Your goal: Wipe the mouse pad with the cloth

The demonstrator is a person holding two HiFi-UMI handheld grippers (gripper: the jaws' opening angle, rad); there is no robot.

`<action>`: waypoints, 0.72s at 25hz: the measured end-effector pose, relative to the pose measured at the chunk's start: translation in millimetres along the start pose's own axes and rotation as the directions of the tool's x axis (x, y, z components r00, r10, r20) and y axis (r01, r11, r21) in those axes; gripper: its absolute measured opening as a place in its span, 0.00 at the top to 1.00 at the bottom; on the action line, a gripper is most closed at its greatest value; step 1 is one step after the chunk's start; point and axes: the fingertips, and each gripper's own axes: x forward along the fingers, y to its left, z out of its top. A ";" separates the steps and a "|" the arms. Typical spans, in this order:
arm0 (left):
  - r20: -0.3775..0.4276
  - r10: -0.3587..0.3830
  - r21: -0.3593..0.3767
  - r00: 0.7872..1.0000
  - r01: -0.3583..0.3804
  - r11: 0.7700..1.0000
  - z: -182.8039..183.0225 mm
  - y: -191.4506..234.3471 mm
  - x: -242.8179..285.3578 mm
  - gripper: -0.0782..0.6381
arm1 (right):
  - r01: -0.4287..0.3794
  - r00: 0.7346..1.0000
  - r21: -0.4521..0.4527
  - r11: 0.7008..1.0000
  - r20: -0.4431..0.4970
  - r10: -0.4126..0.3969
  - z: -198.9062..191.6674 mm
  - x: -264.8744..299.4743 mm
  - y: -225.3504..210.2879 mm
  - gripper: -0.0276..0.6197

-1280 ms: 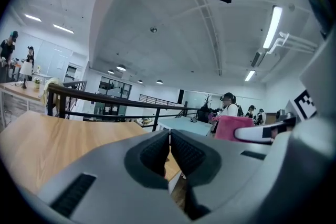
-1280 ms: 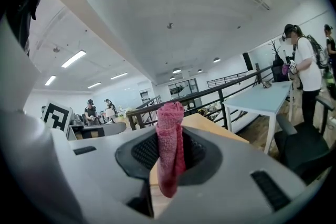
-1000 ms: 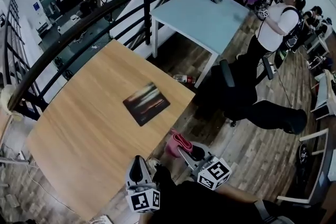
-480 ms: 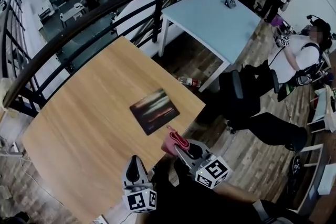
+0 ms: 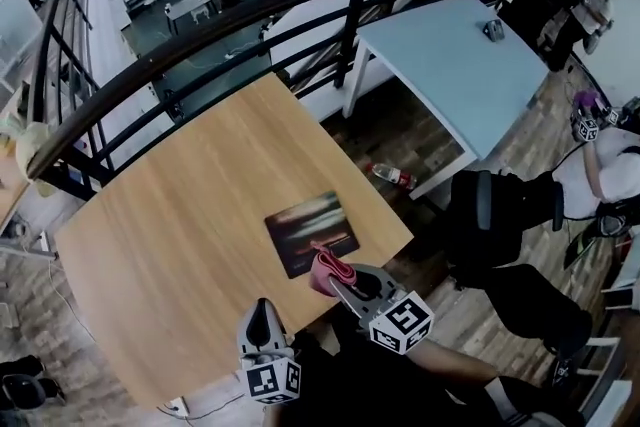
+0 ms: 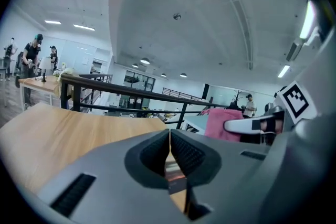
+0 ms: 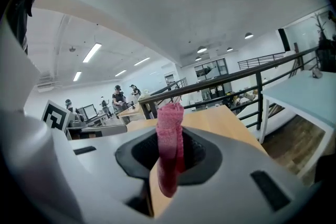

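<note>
A dark mouse pad (image 5: 311, 232) with a reddish streaked print lies on the wooden table (image 5: 180, 225) near its right front edge. My right gripper (image 5: 336, 280) is shut on a folded pink cloth (image 5: 328, 269) (image 7: 169, 147), which hangs just over the pad's near edge. The cloth stands upright between the jaws in the right gripper view. My left gripper (image 5: 262, 319) (image 6: 169, 145) is shut with nothing in it, over the table's front edge to the left of the pad.
A black railing (image 5: 250, 10) curves behind the table, with a drop to a lower floor beyond. A pale blue table (image 5: 450, 65) stands at the back right, a black office chair (image 5: 500, 215) to the right, and a plastic bottle (image 5: 392, 176) lies on the floor.
The view has shifted forward over the table. My right gripper with the cloth has come up from beside the table's edge to the mouse pad's near edge. The left gripper stays low.
</note>
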 end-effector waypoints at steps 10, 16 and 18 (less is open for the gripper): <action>-0.063 0.147 -0.038 0.987 -0.150 0.988 -47.0 -10.5 44.8 0.85 | -0.175 0.979 0.000 0.985 -0.109 0.174 -14.0 46.6 -49.0 0.84; -0.172 0.128 -0.086 0.977 -0.145 0.986 -102.3 3.6 77.6 0.85 | -0.210 0.964 0.010 0.978 -0.163 0.209 -28.6 89.1 -58.1 0.84; -0.215 0.108 -0.115 0.971 -0.136 0.984 -123.5 12.7 89.4 0.85 | -0.210 0.960 0.016 0.978 -0.185 0.210 -38.1 108.8 -61.5 0.84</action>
